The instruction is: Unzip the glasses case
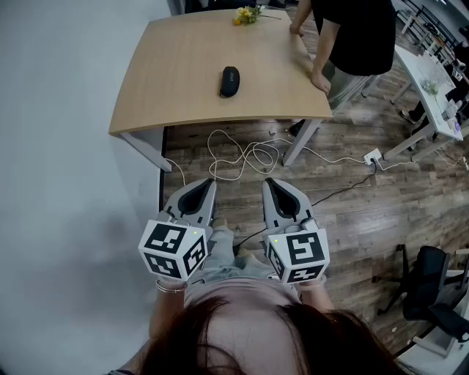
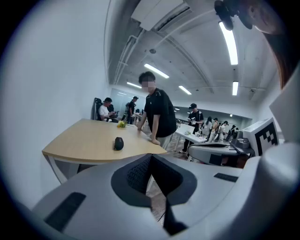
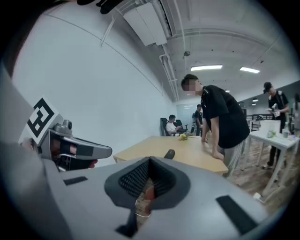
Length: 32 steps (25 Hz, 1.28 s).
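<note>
Look to the far side for the glasses case point(image 1: 229, 81): small, dark and oval, lying flat on the bare wood of the table point(image 1: 176, 66), right of its middle and well apart from the yellow flowers point(image 1: 248, 15) at the far edge. Well out of reach of both tools, with open floor and a tangle of white cable point(image 1: 242, 157) in between.

Holding the left gripper point(image 1: 207, 184) fully closed, pads pressed tip to tip, nothing in them. Same for the right gripper point(image 1: 270, 184): jaws together and empty. Both kept near the body, side by side, tilted slightly down towards the table.

Judging by shape, probably a light, semi-rigid shell. Stiff enough to take a pinch, yet light enough to slide on smooth wood under a pull on the zip. Best to pin the body with one gripper across its narrow width, near one end, and to take the zip tab with the other. Too small from here to make out the zip or its tab, so impossible to say at which end to begin. Likely a small, fiddly tab, easy to lose from the pads.

No brand, label or readable writing anywhere; only black-and-white square markers on the cubes. Worth noting also a person point(image 1: 352, 36) leaning on the far right corner of the table.
</note>
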Available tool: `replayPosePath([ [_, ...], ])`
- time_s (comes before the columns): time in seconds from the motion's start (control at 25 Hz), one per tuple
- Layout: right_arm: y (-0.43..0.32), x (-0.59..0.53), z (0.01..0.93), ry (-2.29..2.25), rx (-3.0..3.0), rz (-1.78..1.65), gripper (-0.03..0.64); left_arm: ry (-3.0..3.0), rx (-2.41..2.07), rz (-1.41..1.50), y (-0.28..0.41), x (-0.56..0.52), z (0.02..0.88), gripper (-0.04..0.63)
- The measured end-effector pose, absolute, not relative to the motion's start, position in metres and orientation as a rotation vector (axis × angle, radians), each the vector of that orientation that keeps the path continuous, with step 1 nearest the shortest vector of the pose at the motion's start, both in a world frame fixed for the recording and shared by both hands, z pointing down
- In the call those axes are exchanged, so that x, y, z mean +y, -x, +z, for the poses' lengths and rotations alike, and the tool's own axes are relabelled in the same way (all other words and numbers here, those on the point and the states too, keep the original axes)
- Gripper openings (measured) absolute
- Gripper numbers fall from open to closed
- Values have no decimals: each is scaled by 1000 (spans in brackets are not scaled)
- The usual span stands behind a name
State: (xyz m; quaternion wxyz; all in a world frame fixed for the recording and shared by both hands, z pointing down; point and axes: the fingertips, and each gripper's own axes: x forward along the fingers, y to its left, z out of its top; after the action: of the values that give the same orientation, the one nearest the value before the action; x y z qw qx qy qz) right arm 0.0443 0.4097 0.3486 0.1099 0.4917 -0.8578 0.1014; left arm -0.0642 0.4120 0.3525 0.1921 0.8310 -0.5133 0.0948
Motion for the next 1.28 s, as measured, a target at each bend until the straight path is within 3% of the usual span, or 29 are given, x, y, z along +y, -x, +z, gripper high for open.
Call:
replayPosePath([
  [1.28,0,184,362,-1524,-2444,417,8,-2343,-1226,201,103,163,372,-6],
])
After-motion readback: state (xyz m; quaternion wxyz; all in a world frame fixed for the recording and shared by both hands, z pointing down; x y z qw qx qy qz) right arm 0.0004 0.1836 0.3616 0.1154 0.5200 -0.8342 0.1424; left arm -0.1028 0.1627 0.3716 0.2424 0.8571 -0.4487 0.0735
